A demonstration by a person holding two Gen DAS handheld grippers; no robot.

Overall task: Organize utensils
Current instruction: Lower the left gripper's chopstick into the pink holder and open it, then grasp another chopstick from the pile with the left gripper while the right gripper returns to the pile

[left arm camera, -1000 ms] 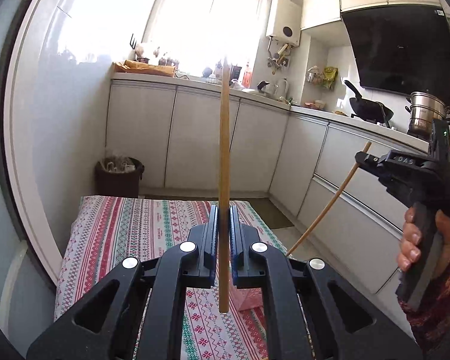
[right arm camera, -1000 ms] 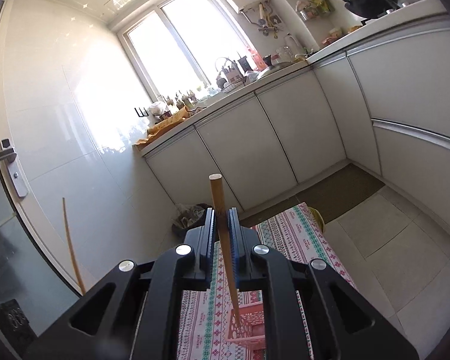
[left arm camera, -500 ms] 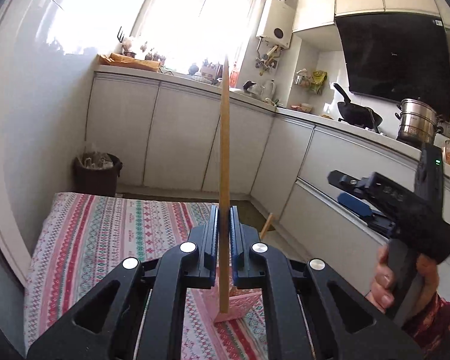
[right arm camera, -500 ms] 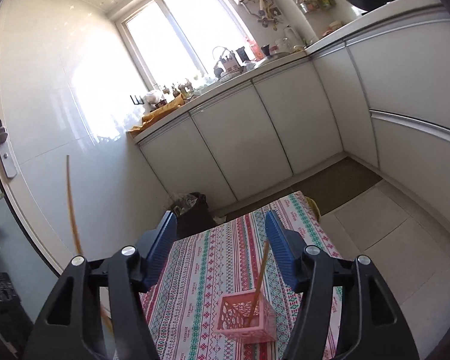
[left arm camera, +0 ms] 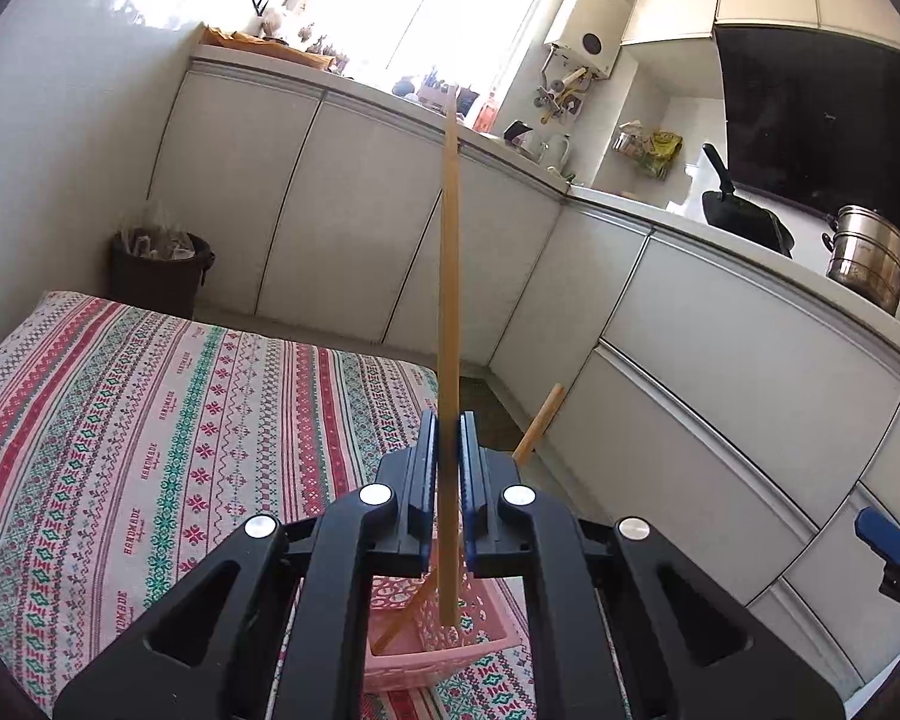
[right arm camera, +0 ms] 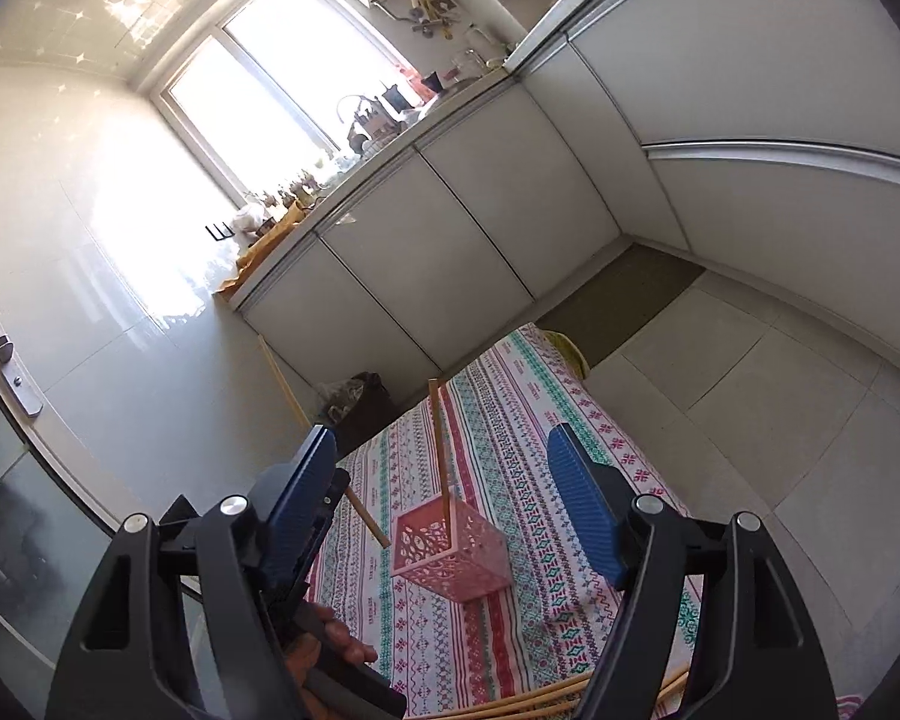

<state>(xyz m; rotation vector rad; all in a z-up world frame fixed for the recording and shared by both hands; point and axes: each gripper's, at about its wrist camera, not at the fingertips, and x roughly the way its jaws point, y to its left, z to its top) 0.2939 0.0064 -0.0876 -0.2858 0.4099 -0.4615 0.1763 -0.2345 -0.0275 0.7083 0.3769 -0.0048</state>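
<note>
Left gripper [left arm camera: 447, 450] pinches chopstick [left arm camera: 450, 312]; only right view shows spare chopsticks [right arm camera: 546, 702].

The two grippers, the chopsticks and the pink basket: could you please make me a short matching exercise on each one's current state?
Things:
1. left gripper
2. right gripper
3. pink basket
4. loose chopsticks

States:
A. lying on the patterned tablecloth
B. jaws apart, holding nothing
C. shut on an upright chopstick
D. holds one leaning chopstick

Pairs: 1-C, 2-B, 3-D, 4-A
</note>
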